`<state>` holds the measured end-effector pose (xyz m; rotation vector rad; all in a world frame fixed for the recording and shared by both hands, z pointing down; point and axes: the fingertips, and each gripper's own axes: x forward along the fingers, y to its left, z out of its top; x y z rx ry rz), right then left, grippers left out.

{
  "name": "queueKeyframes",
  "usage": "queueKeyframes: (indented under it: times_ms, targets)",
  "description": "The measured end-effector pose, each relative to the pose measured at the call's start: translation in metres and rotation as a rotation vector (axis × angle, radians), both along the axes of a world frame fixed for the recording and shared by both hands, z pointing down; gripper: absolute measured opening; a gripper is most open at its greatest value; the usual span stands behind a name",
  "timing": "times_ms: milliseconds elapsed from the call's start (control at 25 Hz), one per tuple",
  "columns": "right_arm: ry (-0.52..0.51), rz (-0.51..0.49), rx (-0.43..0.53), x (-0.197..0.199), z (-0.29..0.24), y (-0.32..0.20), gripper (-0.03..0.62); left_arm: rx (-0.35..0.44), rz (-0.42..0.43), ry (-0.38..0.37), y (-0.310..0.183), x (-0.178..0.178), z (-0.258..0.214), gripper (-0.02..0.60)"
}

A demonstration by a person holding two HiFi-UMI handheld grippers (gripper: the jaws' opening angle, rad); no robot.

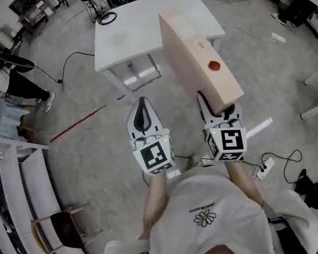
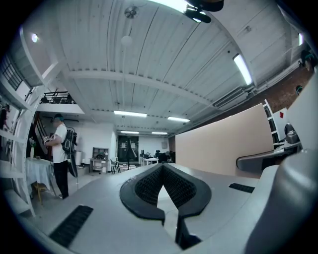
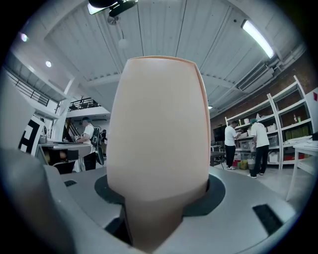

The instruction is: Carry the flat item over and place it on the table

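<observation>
From the head view, the right gripper (image 1: 219, 111) pinches the near end of the board (image 1: 194, 51), a long beige panel standing on edge with an orange spot on its side. The board reaches forward, and its far end overlaps the right side of the white table (image 1: 129, 37) in this view; how high it hangs above the top cannot be told. The left gripper (image 1: 141, 113) hangs beside it, clear of the board, carrying nothing. Cables (image 1: 281, 162) trail on the floor near the person's feet. In the left gripper view the jaws are pressed together at their tips with nothing between them, and the board's broad face shows off to the right. In the right gripper view the board fills the middle, wedged between the two jaws, which are clamped on its edge. The main risk seems to be the one-ended hold: with the panel's length well out from the grip, its weight could twist it in the pads or pull it loose, more so as it gets tipped flat. The far end could also strike the table's edge if brought in low, and the floor cables could catch a foot.
</observation>
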<state>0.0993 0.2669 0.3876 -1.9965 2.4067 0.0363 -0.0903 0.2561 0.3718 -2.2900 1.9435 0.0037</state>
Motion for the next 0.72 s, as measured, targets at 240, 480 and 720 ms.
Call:
queueKeyframes:
  times_ms: [240,480,720]
  targets:
    - [-0.040,0.019,0.013,0.011,-0.003,-0.006,0.276,-0.001,-0.001,0.037,-0.008,-0.001,0.000,0.014]
    - [-0.029,0.016,-0.005,0.020,0.003,-0.017,0.276,0.005,-0.014,0.059,-0.016,0.001,0.005,0.014]
    - [-0.047,0.023,-0.032,0.032,0.010,-0.025,0.276,0.004,-0.027,0.054,-0.018,0.005,0.009,0.014]
